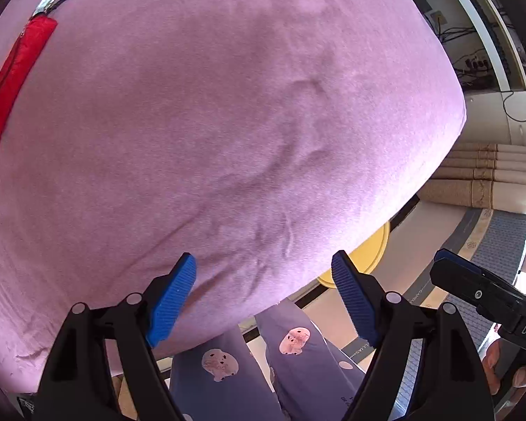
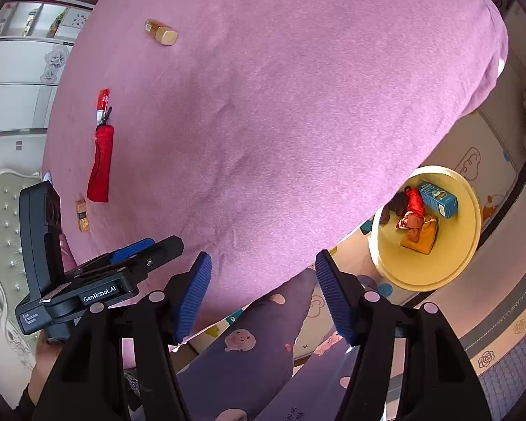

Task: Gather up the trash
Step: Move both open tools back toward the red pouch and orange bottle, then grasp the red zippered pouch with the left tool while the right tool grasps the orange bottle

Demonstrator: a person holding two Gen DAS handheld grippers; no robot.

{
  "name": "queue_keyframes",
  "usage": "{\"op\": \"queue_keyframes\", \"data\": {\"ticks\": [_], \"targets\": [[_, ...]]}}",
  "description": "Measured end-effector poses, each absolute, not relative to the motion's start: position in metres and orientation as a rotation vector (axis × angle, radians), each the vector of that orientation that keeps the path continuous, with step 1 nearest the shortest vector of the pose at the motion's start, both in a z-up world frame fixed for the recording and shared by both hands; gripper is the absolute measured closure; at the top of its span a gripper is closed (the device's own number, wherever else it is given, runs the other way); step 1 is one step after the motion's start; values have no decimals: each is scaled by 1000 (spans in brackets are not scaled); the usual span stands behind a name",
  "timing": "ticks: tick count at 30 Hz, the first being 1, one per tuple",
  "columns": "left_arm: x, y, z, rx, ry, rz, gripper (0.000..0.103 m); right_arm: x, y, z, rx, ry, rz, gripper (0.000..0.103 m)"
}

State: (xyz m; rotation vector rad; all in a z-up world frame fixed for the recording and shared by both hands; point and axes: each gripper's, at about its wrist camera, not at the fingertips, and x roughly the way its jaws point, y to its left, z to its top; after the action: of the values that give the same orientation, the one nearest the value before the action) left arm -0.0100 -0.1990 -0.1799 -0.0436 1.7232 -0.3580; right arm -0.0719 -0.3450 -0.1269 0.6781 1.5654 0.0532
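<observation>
Both grippers empty over pink bed sheet (image 2: 280, 105).
L gripper (image 1: 263, 298) & R gripper (image 2: 263, 294) jaws apart, nothing btwn; red wrapper (image 2: 101, 161) + 2 gold boxes on sheet; round yellow bin (image 2: 470, 245) w/ trash on floor.

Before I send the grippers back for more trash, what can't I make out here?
- Bin, left wrist view: the bed hides all but a rim sliver.
- Red wrapper, left wrist view: the picture's left edge cuts it off.
- Small gold packet, right wrist view: too small to read.
</observation>
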Motion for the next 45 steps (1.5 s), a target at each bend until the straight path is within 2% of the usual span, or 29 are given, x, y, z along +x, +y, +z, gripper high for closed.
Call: {"op": "queue_keyframes", "data": {"ticks": [16,33,45], "targets": [[53,-40,-173,-72,1623,-202,24,29,-211,-131,524,1586,162,42],[120,49,-190,-102,1623,-62,24,119,-130,-158,397,1666,281,42],[184,86,-237,80,1638,-30,18,167,-88,-194,414,1742,305,42]]}}
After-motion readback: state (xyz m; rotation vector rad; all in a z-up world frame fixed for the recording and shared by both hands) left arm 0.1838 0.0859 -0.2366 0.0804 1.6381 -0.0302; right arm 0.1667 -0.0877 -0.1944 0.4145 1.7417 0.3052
